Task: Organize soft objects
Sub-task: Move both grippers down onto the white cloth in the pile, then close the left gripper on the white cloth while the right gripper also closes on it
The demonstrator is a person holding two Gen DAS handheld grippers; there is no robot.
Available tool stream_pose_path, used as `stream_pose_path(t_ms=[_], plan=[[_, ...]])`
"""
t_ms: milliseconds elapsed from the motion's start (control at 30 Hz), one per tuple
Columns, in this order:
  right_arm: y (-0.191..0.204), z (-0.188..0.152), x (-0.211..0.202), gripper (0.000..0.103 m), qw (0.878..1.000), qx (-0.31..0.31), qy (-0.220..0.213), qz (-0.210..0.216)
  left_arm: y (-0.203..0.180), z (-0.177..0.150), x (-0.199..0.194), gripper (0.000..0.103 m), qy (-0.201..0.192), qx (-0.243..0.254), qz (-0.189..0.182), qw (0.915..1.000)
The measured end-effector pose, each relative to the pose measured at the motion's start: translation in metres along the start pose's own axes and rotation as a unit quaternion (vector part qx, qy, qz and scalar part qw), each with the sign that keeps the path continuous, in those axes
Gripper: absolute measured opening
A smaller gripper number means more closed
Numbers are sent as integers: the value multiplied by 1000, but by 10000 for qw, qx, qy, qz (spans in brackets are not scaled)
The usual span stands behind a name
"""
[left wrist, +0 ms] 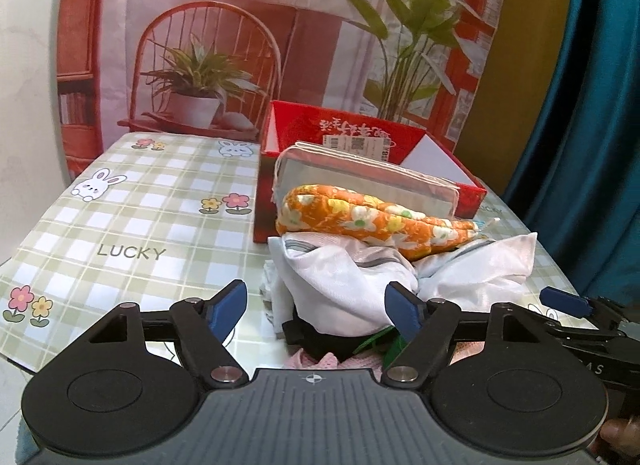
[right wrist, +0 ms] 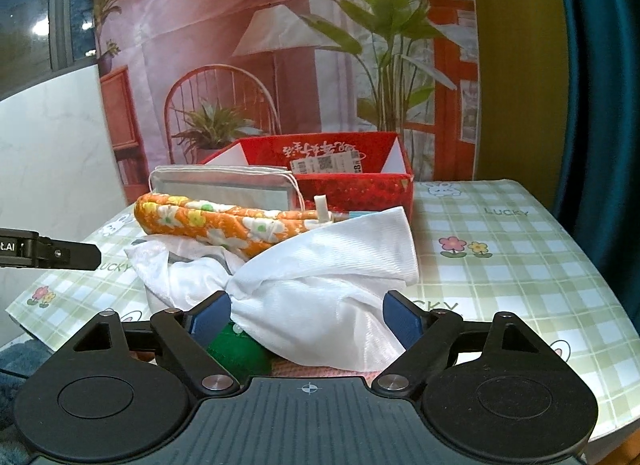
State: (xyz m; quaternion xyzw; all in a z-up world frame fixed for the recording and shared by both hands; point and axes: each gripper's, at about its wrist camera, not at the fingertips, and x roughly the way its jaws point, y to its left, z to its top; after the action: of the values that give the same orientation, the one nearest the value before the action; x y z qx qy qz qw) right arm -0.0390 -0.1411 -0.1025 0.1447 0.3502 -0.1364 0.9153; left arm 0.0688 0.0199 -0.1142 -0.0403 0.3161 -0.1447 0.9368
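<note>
My fingers (left wrist: 230,305) on both grippers stand apart, empty; the pile (left wrist: 352,285) at frame centre is unsorted, the box (right wrist: 360,185) behind nearly unfilled.

Both views are showing strong fisheye bending: the tablecloth (left wrist: 132,201) edges are curving and the corners are falling off into dark vignette. Light is reading soft and even, warm-tinted, with no hard shadows on the table. A pale haze is washing over the printed backdrop (left wrist: 240,25) at upper left in the left wrist view, lowering contrast there. The white cloth (right wrist: 320,285) is running near overexposure, its folds partly bleaching out. A dim window (right wrist: 44,13) is showing small bright spots of glare at far left in the right wrist view. The teal curtain (right wrist: 596,65) is sitting in deep shade. Near foreground is looking slightly soft.
</note>
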Motion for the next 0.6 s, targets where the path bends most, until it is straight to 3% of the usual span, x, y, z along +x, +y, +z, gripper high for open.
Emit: stream_pose_path(t_ms=[333,600], plan=[[1,2,15,72,9994,-341,-106,43,-11,10,26,75,-65,230,24,9997],[2,4,50,72,9986,-523,24,-32,-13,6,80,74,496,105,-236,9984]])
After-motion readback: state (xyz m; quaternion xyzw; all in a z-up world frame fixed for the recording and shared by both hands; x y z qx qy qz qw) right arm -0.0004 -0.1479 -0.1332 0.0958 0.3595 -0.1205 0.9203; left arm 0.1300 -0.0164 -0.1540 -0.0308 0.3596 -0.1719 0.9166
